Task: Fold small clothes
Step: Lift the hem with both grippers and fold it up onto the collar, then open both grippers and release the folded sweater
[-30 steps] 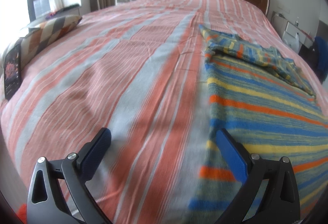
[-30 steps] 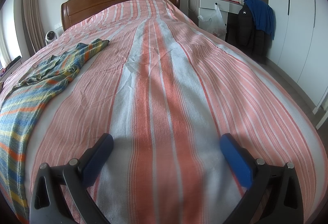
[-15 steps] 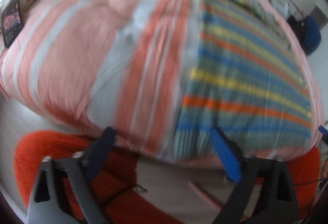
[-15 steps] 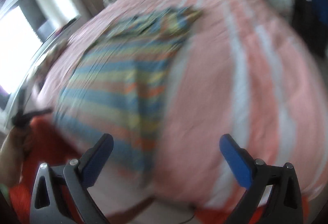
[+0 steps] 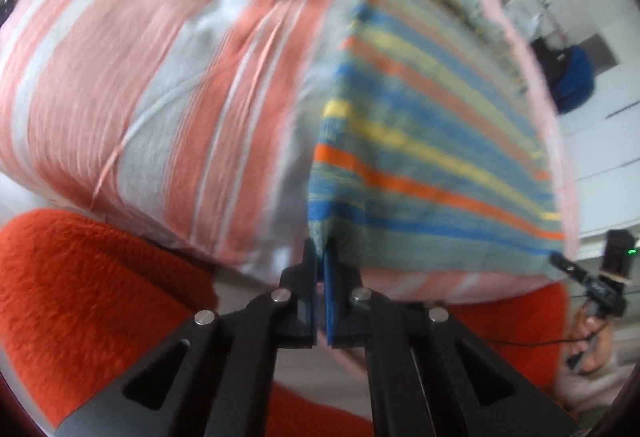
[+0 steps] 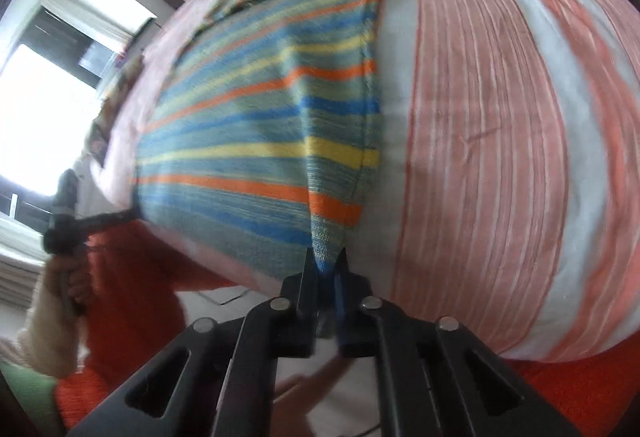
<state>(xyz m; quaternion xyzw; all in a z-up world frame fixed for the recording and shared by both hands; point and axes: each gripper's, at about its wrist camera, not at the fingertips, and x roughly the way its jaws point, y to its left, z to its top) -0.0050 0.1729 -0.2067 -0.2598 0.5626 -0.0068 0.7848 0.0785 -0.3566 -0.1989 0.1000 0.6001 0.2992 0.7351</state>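
Sweater [image 5: 420, 141], striped knit, lies flat on the bed [image 5: 120, 77] with its hem at the near edge and its neck end toward the headboard. Left tool [image 5: 323, 257] is clamped on the hem's left corner; right tool [image 6: 329, 267] is clamped on the right corner. Knit cloth shows between both pairs of jaws.

Handling, judged: soft, light, floppy knit. It will drape and stretch rather than hold shape, and it should slide easily over the sheet. Corners of the hem are the sensible holds, as they keep the edge taut between the two tools.

Hard to make out: both views are motion-blurred. Sleeves and collar are bunched at the far end, layout unclear. How much cloth each tool has caught cannot be told.
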